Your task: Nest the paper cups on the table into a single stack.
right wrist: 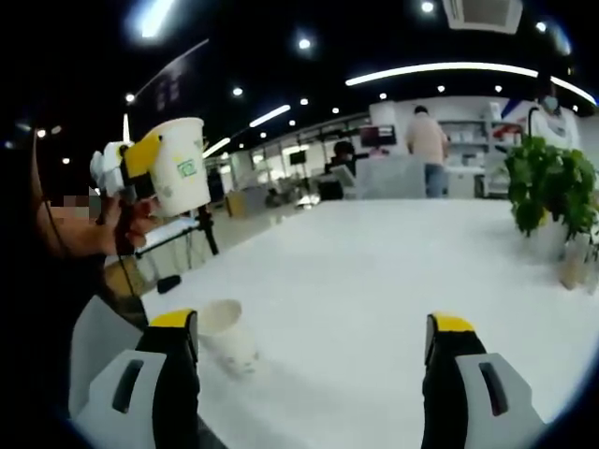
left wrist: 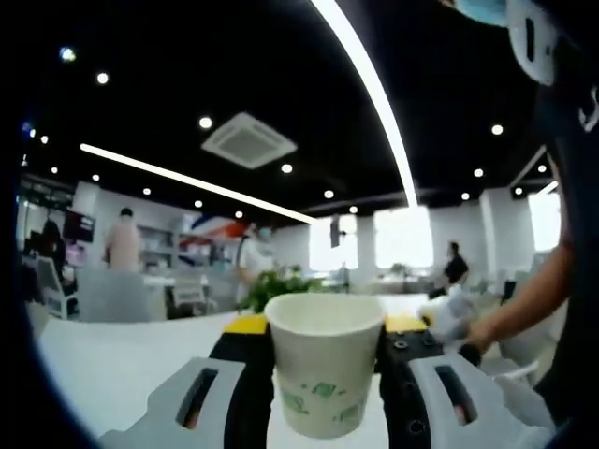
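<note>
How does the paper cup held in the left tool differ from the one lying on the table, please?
The held cup stands upright, clamped in the left tool; the table cup lies on its side, untouched beside the open right tool. The held cup is raised, the table cup rests on the white table. Both are white.

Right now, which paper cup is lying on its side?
The cup on the white table beside the right gripper's left jaw lies tipped over. The other cup is upright, clamped in the left gripper, held off the table.

White table [right wrist: 374,281], 1 tipped cup [right wrist: 227,335]
</note>
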Demonstrator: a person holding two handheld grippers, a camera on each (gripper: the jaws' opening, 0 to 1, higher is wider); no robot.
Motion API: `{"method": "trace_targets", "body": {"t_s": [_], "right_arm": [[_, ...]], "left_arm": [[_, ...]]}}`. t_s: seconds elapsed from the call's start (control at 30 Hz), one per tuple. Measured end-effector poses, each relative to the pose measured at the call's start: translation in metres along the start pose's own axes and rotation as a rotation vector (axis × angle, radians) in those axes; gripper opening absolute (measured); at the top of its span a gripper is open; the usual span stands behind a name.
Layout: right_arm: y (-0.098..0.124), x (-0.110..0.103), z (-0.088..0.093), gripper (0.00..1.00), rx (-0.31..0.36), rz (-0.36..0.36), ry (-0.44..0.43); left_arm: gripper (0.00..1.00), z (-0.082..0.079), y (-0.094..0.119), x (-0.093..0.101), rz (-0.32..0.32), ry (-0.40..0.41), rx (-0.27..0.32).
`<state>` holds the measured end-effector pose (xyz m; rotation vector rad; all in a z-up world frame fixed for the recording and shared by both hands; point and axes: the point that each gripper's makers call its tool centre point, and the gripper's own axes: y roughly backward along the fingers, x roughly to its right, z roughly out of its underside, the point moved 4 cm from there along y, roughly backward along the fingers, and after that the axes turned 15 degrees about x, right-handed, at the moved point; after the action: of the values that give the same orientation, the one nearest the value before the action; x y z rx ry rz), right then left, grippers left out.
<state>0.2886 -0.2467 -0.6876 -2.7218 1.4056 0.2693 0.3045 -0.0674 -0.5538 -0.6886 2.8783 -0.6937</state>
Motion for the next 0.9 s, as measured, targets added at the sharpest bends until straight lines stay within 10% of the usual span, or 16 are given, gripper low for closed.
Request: {"method": "trace_targets", "body": {"t_s": [0.9], "right_arm": [[0.008,-0.002,0.004,1.00,-0.018,-0.003,-0.001]], "left_arm": [[0.41,0.055,0.030,0.000,-0.040,-0.010,-0.047]]}}
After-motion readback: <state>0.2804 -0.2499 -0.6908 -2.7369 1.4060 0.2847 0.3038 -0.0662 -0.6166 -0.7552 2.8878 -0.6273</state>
